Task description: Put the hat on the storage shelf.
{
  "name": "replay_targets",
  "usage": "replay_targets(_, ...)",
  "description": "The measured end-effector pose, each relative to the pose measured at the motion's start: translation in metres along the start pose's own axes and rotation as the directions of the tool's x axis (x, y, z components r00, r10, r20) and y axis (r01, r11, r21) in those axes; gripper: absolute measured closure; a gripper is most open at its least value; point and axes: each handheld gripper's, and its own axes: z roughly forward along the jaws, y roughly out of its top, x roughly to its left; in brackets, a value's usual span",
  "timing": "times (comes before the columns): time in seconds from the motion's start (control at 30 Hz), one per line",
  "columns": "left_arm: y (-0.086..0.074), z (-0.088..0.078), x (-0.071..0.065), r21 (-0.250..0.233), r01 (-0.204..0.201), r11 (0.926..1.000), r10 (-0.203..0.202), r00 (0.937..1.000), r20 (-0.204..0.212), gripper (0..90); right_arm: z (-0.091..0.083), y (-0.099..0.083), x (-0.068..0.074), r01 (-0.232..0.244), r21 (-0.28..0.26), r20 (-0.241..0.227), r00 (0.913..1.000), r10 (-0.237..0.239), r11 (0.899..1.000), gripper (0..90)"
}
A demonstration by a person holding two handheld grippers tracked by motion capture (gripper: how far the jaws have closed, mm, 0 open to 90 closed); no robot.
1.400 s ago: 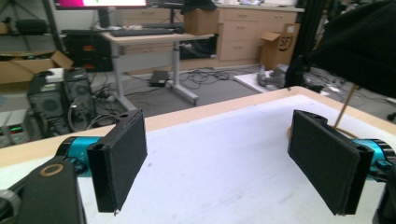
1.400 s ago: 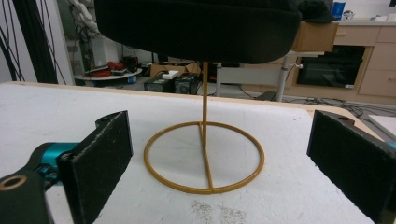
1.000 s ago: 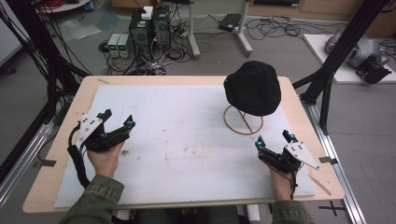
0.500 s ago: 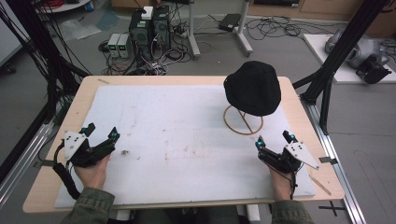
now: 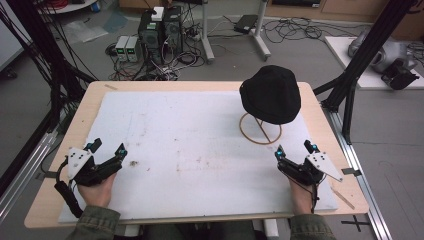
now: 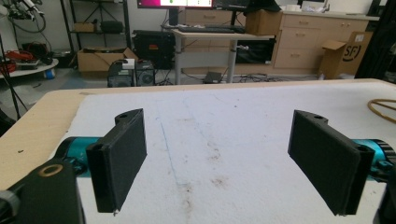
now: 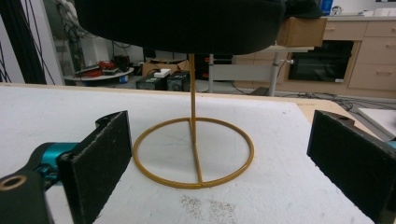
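While both claws gape empty, the black hat (image 5: pixel 271 95) sits just beyond the right claw (image 5: pixel 295 148).

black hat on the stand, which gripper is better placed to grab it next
Right. The right gripper sits open just in front of the stand's ring under the black hat; the left gripper rests at the far side.
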Motion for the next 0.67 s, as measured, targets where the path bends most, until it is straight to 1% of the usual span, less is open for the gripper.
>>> replay_targets(0.03, -0.0005, -0.0003, -0.0008, 0.010, -0.008, 0.9999, 0.008, 0.9999, 0.006, 19.7, -0.0003, 0.0000, 0.0004, -0.005, 0.002, 0.001, 1.0000, 0.005, 1.000, 5.8)
replay_targets(0.23, -0.0015, 0.0002, -0.0003, 0.020, -0.007, 0.9998, 0.007, 0.9999, 0.015, 19.8, 0.0003, -0.0002, 0.0006, 0.001, 0.005, -0.004, 1.0000, -0.001, 1.000, 5.8)
replay_targets(0.3, -0.0018, 0.0000, 0.0009, 0.025, -0.002, 0.9997, 0.001, 0.9999, 0.014, 19.8, 0.0001, -0.0003, 0.0006, -0.008, 0.006, -0.002, 1.0000, 0.008, 1.000, 5.8)
replay_targets(0.37, -0.0022, 0.0003, 0.0013, 0.027, 0.001, 0.9996, -0.001, 0.9999, 0.016, 20.0, 0.0004, -0.0003, -0.0006, -0.003, 0.003, -0.002, 1.0000, 0.003, 1.000, 5.9)
replay_targets(0.63, -0.0033, 0.0010, 0.0029, 0.044, 0.009, 0.9990, -0.011, 0.9994, 0.032, 20.0, -0.0001, -0.0006, -0.0016, -0.010, 0.008, 0.000, 1.0000, 0.010, 1.000, 5.8)
replay_targets(0.67, -0.0035, 0.0013, 0.0034, 0.046, 0.015, 0.9988, -0.016, 0.9993, 0.034, 20.0, -0.0001, -0.0007, -0.0020, -0.009, 0.009, -0.001, 1.0000, 0.009, 1.000, 5.8)
